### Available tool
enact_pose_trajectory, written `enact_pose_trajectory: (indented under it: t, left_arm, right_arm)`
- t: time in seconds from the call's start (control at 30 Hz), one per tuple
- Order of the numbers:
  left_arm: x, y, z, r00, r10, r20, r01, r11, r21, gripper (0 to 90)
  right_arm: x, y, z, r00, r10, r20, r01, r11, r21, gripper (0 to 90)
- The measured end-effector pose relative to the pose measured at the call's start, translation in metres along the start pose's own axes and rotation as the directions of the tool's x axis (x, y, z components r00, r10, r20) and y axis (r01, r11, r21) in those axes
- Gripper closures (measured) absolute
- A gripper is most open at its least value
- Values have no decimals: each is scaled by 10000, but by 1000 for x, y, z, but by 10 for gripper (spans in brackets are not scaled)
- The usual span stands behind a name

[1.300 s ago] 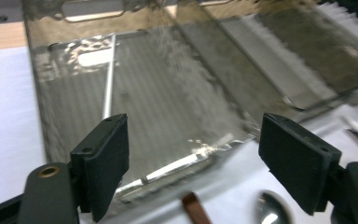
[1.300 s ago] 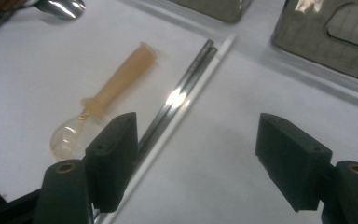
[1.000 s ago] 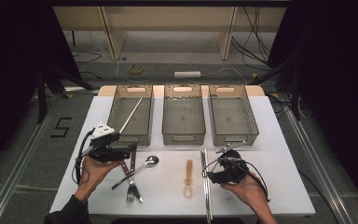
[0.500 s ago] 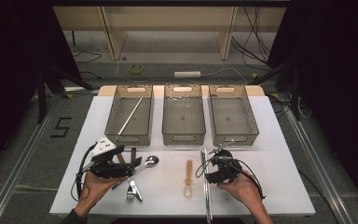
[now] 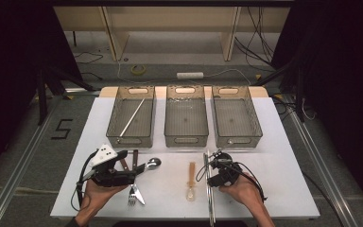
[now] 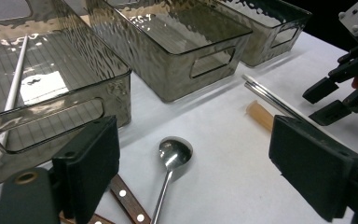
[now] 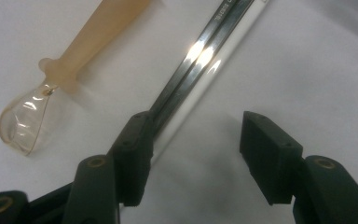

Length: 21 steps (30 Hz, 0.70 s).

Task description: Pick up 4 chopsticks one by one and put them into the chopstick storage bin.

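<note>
My left gripper [image 5: 139,168] hovers low over the white table with its jaws wide open. A steel spoon [image 6: 173,154] lies bowl-up just ahead, between the jaws [image 5: 153,163]. My right gripper [image 7: 198,140] points down at a pair of long steel chopsticks [image 7: 200,56] with a white stick alongside [image 5: 208,194]. Its jaws have just been closing and stand open; the left fingertip [image 7: 137,135] sits over the sticks and the pads do not press them. The right gripper [image 5: 211,173] lies at the near right. A translucent amber spoon [image 7: 51,88] rests left of the sticks [image 5: 190,182].
Three clear bins [image 5: 185,120] stand in a row at the back; the left one [image 5: 132,118] holds a white stick [image 6: 14,88]. A fork [image 5: 133,194] and wood-handled knives [image 6: 128,203] lie by the left gripper. The right gripper [image 6: 349,88] appears far off in the left gripper view.
My left gripper has come toward the near edge and settled lower beside the steel spoon. The right gripper's jaws have narrowed over the chopsticks; that hand has hardly shifted.
</note>
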State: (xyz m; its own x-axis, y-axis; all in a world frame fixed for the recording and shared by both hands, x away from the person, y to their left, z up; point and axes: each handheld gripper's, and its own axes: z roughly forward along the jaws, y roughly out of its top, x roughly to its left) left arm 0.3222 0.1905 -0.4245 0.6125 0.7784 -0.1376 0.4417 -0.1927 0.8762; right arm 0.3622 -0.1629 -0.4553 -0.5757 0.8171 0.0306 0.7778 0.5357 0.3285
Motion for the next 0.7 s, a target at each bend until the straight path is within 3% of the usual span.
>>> enact_pose_trajectory:
  t: [0.7]
  left_arm:
    - [0, -1, 2, 10000, 54, 10, -54, 9998, 174, 158]
  right_arm:
    - [1, 0, 5, 9999, -119, 53, 117, 9992, 391, 508]
